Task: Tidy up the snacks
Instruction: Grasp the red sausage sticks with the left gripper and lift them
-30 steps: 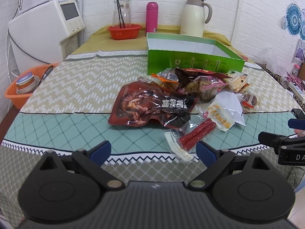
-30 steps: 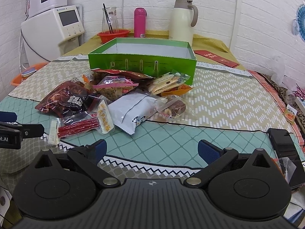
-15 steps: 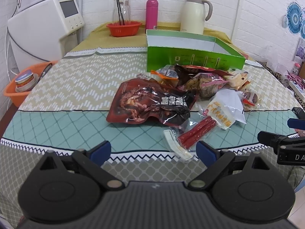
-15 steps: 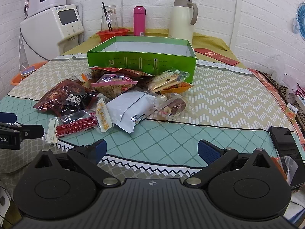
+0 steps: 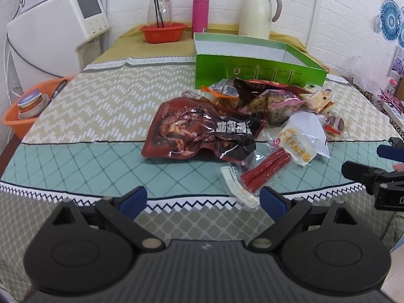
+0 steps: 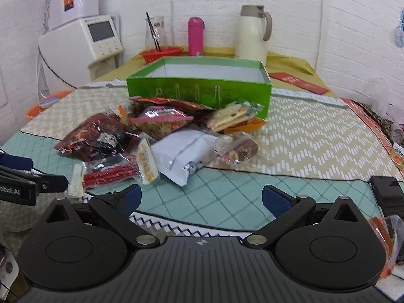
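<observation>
Both my grippers have edged nearer the snack pile [image 5: 242,123], which lies just near of the green box [image 6: 199,88]. Left gripper [image 5: 203,200] and right gripper [image 6: 200,199] gape wide, empty. "obot.AI" reads on the left one.

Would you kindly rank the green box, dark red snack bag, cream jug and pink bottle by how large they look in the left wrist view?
1. Green box and dark red snack bag: alike in apparent size; the bag is nearer, so unranked.
2. Cream jug.
3. Pink bottle, smallest.
</observation>
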Demonstrator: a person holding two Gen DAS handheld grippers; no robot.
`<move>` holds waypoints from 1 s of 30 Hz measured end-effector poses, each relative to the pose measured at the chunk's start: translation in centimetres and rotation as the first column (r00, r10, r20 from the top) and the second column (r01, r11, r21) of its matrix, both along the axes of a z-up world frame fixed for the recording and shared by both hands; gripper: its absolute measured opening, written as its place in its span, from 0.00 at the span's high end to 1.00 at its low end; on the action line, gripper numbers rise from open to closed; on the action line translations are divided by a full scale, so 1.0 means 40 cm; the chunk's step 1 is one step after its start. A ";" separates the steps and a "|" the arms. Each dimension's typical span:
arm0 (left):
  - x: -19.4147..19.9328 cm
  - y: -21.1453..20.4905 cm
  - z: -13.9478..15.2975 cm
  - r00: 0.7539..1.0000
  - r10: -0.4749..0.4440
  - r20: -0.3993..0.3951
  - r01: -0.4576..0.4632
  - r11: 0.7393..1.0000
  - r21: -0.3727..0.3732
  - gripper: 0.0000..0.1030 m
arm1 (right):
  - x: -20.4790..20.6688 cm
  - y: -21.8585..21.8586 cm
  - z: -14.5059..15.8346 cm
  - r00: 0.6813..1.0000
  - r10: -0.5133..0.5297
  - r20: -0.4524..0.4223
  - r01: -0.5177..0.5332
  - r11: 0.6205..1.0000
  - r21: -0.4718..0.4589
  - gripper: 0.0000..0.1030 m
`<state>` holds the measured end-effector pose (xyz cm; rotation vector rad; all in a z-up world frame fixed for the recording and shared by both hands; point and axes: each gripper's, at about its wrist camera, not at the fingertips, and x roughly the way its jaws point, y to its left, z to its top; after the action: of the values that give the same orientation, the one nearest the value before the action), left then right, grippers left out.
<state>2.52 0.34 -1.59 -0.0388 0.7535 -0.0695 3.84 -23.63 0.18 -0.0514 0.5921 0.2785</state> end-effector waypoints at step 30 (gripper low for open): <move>0.095 -0.014 -0.016 0.960 -0.258 -0.113 0.224 0.943 -0.245 0.85 | 0.100 0.066 -0.041 0.947 0.314 -0.063 -0.314 0.949 0.009 0.84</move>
<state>6.32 -0.21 -2.25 -0.1742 0.8898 -0.3928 7.83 -21.00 -1.46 -0.1390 0.6471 0.5923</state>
